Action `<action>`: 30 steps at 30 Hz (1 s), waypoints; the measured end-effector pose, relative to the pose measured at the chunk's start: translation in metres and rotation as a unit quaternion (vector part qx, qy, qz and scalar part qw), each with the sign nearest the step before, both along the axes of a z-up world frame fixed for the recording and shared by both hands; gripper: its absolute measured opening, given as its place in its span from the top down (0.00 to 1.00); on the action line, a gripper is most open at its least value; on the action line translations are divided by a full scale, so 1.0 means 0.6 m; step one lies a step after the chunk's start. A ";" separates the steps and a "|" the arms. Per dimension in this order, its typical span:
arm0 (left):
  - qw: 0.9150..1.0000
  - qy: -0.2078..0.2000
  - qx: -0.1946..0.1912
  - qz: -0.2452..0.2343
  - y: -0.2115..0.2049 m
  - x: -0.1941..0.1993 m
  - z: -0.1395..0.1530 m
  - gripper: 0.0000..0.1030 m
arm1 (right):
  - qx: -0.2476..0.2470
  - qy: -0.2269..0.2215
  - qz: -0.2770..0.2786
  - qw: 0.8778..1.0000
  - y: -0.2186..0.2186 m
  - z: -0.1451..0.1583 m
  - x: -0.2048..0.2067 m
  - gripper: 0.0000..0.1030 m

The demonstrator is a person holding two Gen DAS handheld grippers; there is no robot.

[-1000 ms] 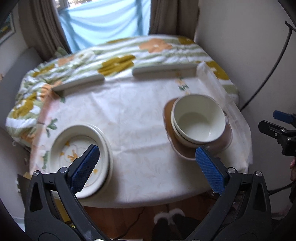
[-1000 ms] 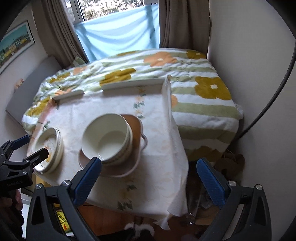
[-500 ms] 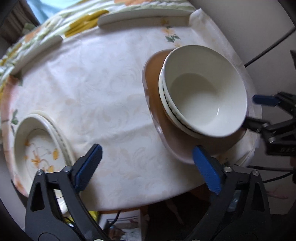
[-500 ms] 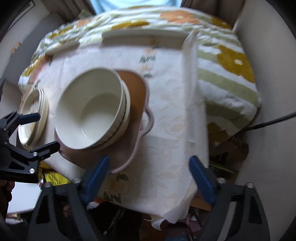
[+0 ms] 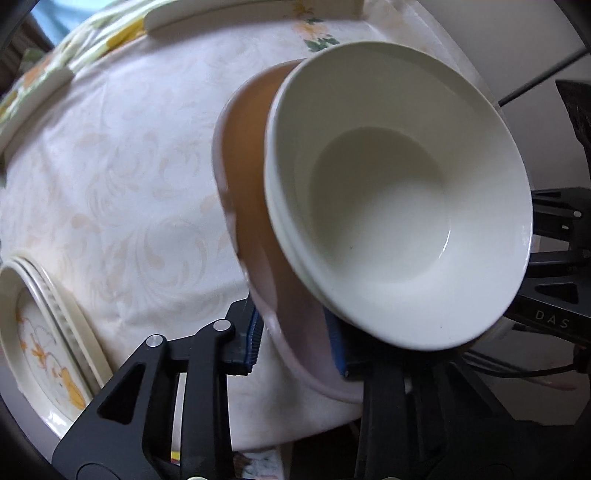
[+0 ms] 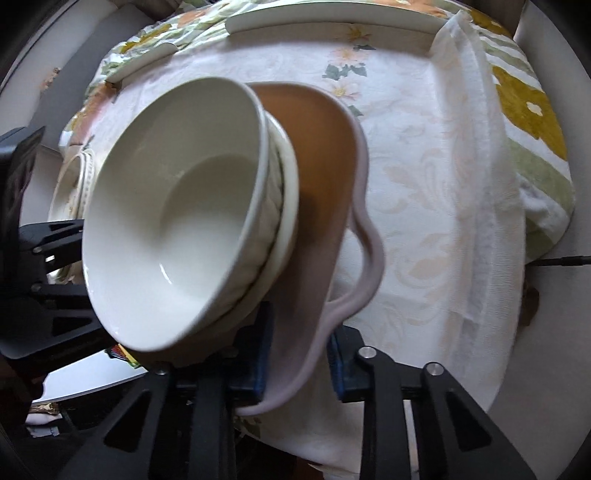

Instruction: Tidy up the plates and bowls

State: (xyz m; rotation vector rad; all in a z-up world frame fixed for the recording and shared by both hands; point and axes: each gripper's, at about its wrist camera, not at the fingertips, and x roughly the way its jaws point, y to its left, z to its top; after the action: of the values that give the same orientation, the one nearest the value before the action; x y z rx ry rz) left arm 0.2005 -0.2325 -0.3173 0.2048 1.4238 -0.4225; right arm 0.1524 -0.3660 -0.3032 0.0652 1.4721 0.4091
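A brown tray with a pale pink rim [image 5: 245, 155] [image 6: 325, 155] carries stacked white bowls [image 5: 399, 192] [image 6: 173, 206]. My left gripper [image 5: 295, 339] is shut on the tray's near rim, its blue pads either side of the edge. My right gripper [image 6: 299, 365] is shut on the tray's near rim beside its looped handle [image 6: 369, 258]. The tray looks tilted in both views. A stack of floral plates [image 5: 40, 332] [image 6: 74, 177] sits on the table at the left.
The table wears a white patterned cloth [image 5: 129, 177] [image 6: 424, 166]. A floral yellow and green bedspread [image 6: 528, 107] lies behind and to the right. Pale bars [image 6: 332, 22] line the table's far edge. A black cable [image 5: 535, 81] runs along the wall.
Both grippers moved in close to the tray and shut on its near rim; half a second ago both were open and farther back. The tray and bowls now fill both views.
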 end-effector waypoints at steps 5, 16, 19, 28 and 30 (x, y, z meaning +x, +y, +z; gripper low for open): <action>1.000 -0.010 -0.010 -0.004 -0.005 -0.007 0.001 0.79 | 0.002 -0.021 0.018 1.000 0.009 0.007 -0.006 0.79; 0.999 -0.049 0.002 -0.011 -0.019 -0.033 0.022 0.85 | -0.028 -0.074 0.048 0.996 0.016 0.024 -0.017 0.79; 0.998 -0.061 -0.001 -0.005 -0.011 -0.041 0.032 0.85 | -0.029 -0.086 0.052 0.995 0.015 0.032 -0.018 0.79; 0.995 -0.095 -0.002 0.019 0.029 -0.067 0.100 0.85 | -0.025 -0.118 0.069 0.990 0.021 0.089 -0.027 0.79; 0.994 -0.102 -0.003 0.024 0.048 -0.073 0.118 0.85 | -0.025 -0.126 0.076 0.989 0.038 0.109 -0.027 0.79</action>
State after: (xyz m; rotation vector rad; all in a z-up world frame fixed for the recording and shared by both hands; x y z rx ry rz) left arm 0.1567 -0.2035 -0.2464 0.2019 1.2236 -0.3557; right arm 0.1362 -0.3432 -0.2380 -0.1365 1.2404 0.4853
